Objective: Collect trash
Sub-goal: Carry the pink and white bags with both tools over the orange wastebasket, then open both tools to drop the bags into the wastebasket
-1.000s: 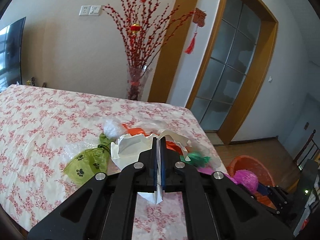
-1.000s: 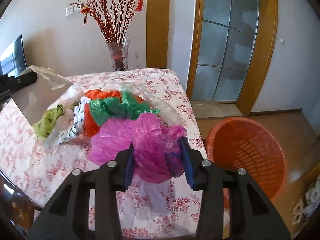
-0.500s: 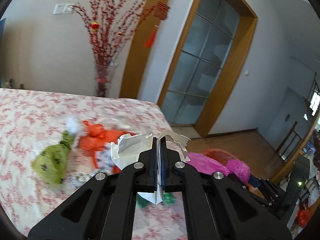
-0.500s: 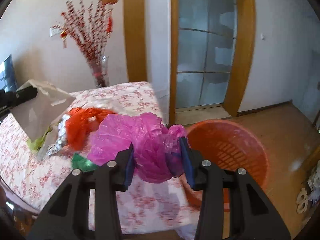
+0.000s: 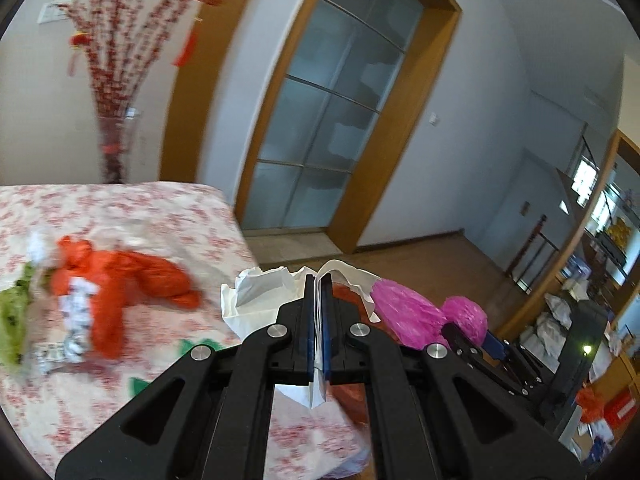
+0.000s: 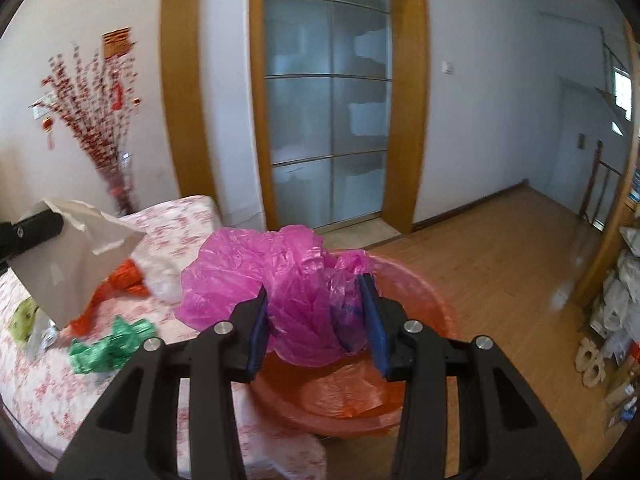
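A crumpled pink plastic bag [image 6: 280, 280] is gripped by the right gripper [image 6: 316, 320] above the orange basket [image 6: 424, 364]; white paper [image 5: 256, 300] is clamped by the left gripper [image 5: 318, 320] over the table [image 5: 168, 376]; release into the basket appears due.

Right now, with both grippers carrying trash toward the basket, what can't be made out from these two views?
- Orange basket: right wrist view, the pink bag and right gripper hide most of its inside; in the left wrist view, barely seen behind the white bag in the left gripper.
- Trash on the table: left wrist view, motion-blurred; the items beside the orange bag are unreadable.
- Person: no hand in either view.
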The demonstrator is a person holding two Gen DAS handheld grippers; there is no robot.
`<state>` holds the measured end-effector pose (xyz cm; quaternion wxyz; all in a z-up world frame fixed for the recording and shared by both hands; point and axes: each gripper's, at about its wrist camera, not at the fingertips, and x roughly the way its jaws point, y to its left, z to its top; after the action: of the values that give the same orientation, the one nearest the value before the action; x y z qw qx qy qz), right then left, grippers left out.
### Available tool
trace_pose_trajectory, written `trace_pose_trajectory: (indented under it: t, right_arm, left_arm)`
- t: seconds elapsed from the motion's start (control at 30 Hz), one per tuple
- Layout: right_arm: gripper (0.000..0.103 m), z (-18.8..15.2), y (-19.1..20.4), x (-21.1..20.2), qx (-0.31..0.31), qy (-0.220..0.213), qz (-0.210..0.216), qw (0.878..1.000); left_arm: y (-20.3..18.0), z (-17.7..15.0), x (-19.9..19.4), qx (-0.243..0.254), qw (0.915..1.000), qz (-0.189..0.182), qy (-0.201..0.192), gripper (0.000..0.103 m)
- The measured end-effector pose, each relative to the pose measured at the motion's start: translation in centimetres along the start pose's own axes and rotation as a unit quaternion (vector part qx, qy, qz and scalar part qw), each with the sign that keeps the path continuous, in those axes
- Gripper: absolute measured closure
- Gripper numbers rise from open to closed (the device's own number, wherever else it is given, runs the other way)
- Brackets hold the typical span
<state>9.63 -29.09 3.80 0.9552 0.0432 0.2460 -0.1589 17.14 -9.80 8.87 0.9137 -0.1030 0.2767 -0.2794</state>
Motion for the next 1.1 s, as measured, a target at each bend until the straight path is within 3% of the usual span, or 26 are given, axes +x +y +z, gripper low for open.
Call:
trace_pose_trajectory:
  t: [0.43,1.0,1.1]
  right_arm:
    - [0.061,-0.6,-5.5,3.0,0.049,0.009,-0.047,0.998]
    - [0.061,-0.9,-9.2,7.8,0.092,0.019,-0.049,0.994]
    - [0.056,-0.9,-9.4,8.5,0.097,0.024,-0.041,0.994]
  left_arm:
    - [-4.4,-1.7,7.1,0.012,0.9960,-0.067,0.059,0.101]
    - [-6.5,-3.6,13.1,0.027,0.9894,-0.090,0.111,0.101]
    - [-6.2,-4.0,13.7,0.024,0.9880,-0.090,0.124,0.101]
